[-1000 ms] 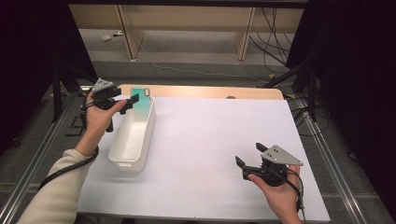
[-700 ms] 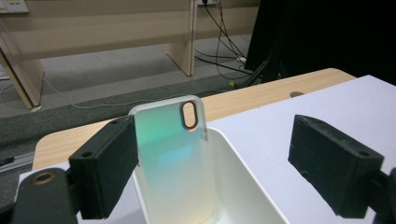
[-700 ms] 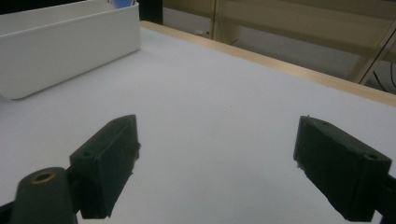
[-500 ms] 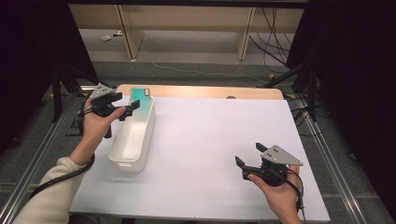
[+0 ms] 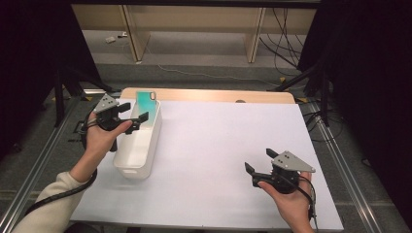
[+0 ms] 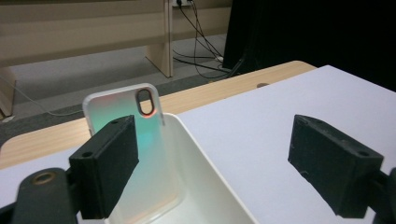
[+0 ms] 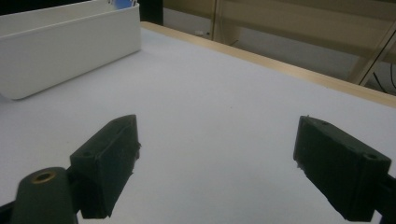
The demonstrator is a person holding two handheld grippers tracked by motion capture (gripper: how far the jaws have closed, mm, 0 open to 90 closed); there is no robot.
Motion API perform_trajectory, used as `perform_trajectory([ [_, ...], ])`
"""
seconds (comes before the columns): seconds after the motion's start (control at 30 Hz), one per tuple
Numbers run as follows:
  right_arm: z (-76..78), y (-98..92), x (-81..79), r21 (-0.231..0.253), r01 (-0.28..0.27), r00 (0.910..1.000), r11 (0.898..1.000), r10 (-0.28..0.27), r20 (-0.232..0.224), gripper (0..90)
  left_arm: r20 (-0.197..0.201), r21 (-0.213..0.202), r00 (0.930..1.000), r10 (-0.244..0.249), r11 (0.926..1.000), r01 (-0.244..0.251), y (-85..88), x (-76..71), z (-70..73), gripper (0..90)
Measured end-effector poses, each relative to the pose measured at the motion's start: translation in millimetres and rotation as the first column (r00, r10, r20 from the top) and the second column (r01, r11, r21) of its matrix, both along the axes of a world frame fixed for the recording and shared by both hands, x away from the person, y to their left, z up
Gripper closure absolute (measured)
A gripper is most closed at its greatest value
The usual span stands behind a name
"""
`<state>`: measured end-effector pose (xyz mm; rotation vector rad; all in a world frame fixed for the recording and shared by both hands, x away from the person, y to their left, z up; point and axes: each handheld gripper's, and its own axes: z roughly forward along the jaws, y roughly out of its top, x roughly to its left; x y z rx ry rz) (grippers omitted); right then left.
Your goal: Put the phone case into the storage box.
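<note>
Left claw (image 5: 138, 122): held by the person's left hand (image 5: 99, 138) over the far end of the bin; jaws spread wide, nothing between them, the pads clear of everything.
Phone case (image 6: 123, 112): stands on end inside the bin, leaning against its far end wall, top edge with the oval camera cut-out poking above the rim; pale frame, greenish sheen on the back.
Handling, judged: a thin shell, very light, probably somewhat flexible; the glossy back looks slippery, so a firm squeeze across it could bow it or let it slide.
Where to grip, judged: the exposed top edge above the rim, one pad on each flat face, close to the stiffer frame and beside the cut-out rather than over it.
Bin (image 5: 145, 150): white, long, narrow, on the left part of the surface; the wall close behind the case leaves little room for the rear pad.
Surface (image 5: 223, 141): white sheet, bare between bin and right hand.
Right claw (image 5: 255, 165): low over the near right of the surface, well apart from the bin; jaws wide, holding nothing.
</note>
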<state>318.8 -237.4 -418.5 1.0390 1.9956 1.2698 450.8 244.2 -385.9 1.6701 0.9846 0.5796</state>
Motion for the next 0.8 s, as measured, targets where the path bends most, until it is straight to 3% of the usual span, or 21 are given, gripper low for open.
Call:
perform_trajectory([
  [0.8, 0.5, 1.2, 0.3, 0.012, 0.003, 1.0, 1.0, -0.003, 0.003, 15.4, 0.029, 0.005, 0.9946, -0.1, 0.995, 0.1, -22.1, -40.7, -5.3, 15.4],
])
